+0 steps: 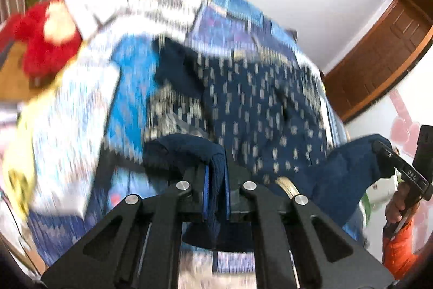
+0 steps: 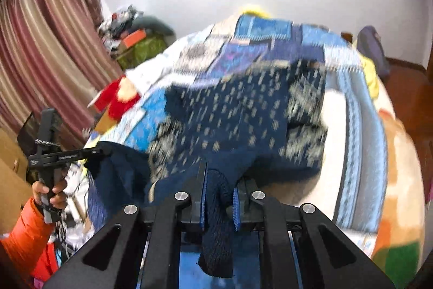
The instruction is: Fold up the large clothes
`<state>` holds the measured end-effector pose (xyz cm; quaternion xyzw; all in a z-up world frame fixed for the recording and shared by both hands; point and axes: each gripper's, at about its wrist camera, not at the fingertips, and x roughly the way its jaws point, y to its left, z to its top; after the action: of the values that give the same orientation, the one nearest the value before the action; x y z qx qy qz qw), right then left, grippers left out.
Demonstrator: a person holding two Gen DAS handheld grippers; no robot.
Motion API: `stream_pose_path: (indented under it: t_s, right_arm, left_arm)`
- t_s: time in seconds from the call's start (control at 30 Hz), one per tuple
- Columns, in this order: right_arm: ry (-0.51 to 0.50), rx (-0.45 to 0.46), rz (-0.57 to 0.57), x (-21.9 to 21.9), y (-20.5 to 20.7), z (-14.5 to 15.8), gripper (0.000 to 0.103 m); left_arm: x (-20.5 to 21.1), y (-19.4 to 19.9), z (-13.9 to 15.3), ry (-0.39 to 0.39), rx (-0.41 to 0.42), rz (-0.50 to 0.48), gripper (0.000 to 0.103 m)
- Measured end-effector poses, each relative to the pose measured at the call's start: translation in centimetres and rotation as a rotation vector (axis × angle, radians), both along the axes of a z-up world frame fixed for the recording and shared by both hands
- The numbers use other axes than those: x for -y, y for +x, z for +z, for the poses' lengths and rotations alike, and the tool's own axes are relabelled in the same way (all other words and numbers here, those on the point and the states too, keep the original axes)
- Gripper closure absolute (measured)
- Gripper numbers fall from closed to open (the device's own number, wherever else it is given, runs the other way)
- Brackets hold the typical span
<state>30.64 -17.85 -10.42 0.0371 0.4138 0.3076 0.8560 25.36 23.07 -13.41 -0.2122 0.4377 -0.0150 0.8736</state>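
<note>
Far to my left, striped curtains (image 2: pixel 40 45) hang down the wall, and beside them a heap of bags and boxes (image 2: pixel 135 45) sits in the corner. A red plush toy (image 1: pixel 46 42) lies at the left edge of the bed, on the blue and white patchwork bedspread (image 1: pixel 89 110) that covers the whole mattress.

My left gripper (image 1: pixel 216 191) has its fingers pressed close on a thick fold of the dark blue garment (image 1: pixel 257 104), pinching the plain navy edge between the blue pads. The cloth bunches over the left finger and hangs down between them. From there the garment, navy with small pale marks and patterned borders, spreads away across the middle of the bedspread, blurred throughout.

My right gripper (image 2: pixel 219 197) is likewise clamped on the garment, a knitted navy strip squeezed between its pads and trailing below them. In the left wrist view that right gripper shows at the right edge, gripped by my hand (image 1: pixel 397 205) in an orange sleeve (image 1: pixel 400 248), with navy cloth draped up to its tip.

To the right stand a brown wooden door (image 1: pixel 384 50) and a wooden floor (image 2: pixel 406 88)
</note>
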Motion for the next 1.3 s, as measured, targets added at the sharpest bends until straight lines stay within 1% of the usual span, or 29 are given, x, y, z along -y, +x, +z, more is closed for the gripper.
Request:
stream_pose_path:
  t_s: [0.07,0.17,0.23,0.27,0.33,0.4,0.47,0.57,0.63,0.67,0.7,0.77,0.87,0.93,1.0,1.03,1.07,1.1,1.13,1.17,1.2,1.23,1.27,1.3]
  right_arm:
    - [0.018,0.020,-0.024,-0.3,2.7,1.1,0.091]
    - [0.031,0.045,-0.072,-0.7,7.3,2.2,0.091]
    - [0.023,0.056,-0.101,-1.4,10.4,2.3,0.091]
    - [0.004,0.065,-0.126,-1.9,12.6,2.1,0.091]
    - [-0.024,0.053,-0.154,-2.8,16.0,1.1,0.091]
    - [-0.057,0.016,-0.188,-3.7,20.1,-1.0,0.091]
    - [-0.088,-0.024,-0.215,-4.2,23.5,-3.5,0.091]
    - [-0.148,-0.104,-0.226,-4.8,27.7,-8.4,0.091]
    - [-0.167,-0.146,-0.228,-4.6,29.1,-10.8,0.091]
    - [-0.138,-0.167,-0.214,-3.9,29.8,-11.9,0.091]
    - [-0.098,-0.172,-0.203,-3.2,29.8,-12.2,0.091]
    - [-0.035,-0.205,-0.186,-1.7,30.2,-12.3,0.091]
    - [-0.013,-0.233,-0.178,0.5,30.7,-11.7,0.091]
    - [0.000,-0.247,-0.166,1.2,30.2,-11.0,0.091]
    - [-0.005,-0.219,-0.158,1.4,29.2,-9.8,0.091]
    - [-0.029,-0.174,-0.144,1.2,28.4,-8.7,0.091]
    - [-0.045,-0.145,-0.137,1.2,27.7,-7.9,0.091]
    - [-0.064,-0.110,-0.131,1.0,27.1,-7.1,0.091]
    - [-0.079,-0.087,-0.134,0.9,26.8,-6.5,0.091]
    - [-0.090,-0.063,-0.148,0.9,26.5,-5.7,0.091]
    - [-0.083,-0.059,-0.157,1.0,26.4,-5.2,0.091]
    - [-0.069,-0.062,-0.166,1.2,26.3,-4.8,0.091]
    - [-0.049,-0.067,-0.190,1.5,26.3,-4.4,0.091]
    - [-0.054,-0.057,-0.230,1.9,26.3,-4.0,0.091]
  left_arm:
    - [-0.3,3.0,1.5,0.053,0.034,0.029,0.095]
    - [-1.7,7.1,2.7,0.112,0.067,0.074,0.095]
    - [-2.8,10.4,2.5,0.128,0.062,0.119,0.095]
    - [-3.3,11.8,2.1,0.139,0.057,0.140,0.095]
    - [-4.4,15.3,0.3,0.181,0.023,0.187,0.095]
    - [-5.4,18.1,-2.4,0.194,-0.023,0.223,0.095]
    - [-6.3,20.3,-5.5,0.187,-0.080,0.238,0.095]
    - [-7.1,22.8,-10.6,0.188,-0.186,0.256,0.094]
    - [-7.1,23.7,-12.9,0.216,-0.220,0.252,0.091]
    - [-7.1,23.7,-13.2,0.227,-0.219,0.252,0.090]
    - [-7.1,23.8,-13.4,0.236,-0.216,0.252,0.090]
    - [-7.2,24.1,-13.4,0.255,-0.225,0.236,0.089]
    - [-6.9,24.4,-13.0,0.303,-0.253,0.187,0.089]
    - [-6.6,24.2,-11.9,0.323,-0.260,0.160,0.088]
    - [-6.6,23.8,-10.2,0.322,-0.243,0.141,0.086]
    - [-6.6,23.7,-9.5,0.310,-0.233,0.134,0.084]
    - [-6.8,23.4,-8.6,0.299,-0.229,0.133,0.069]
    - [-7.0,23.1,-7.8,0.332,-0.231,0.160,0.055]
    - [-7.3,22.9,-6.8,0.401,-0.223,0.205,0.031]
    - [-7.4,22.6,-6.0,0.463,-0.200,0.236,0.024]
    - [-7.7,22.2,-5.0,0.522,-0.177,0.262,0.024]
    - [-8.0,22.0,-4.6,0.530,-0.176,0.262,0.024]
    - [-8.4,21.7,-4.3,0.512,-0.181,0.253,0.024]
    - [-8.6,21.3,-4.0,0.486,-0.184,0.240,0.024]
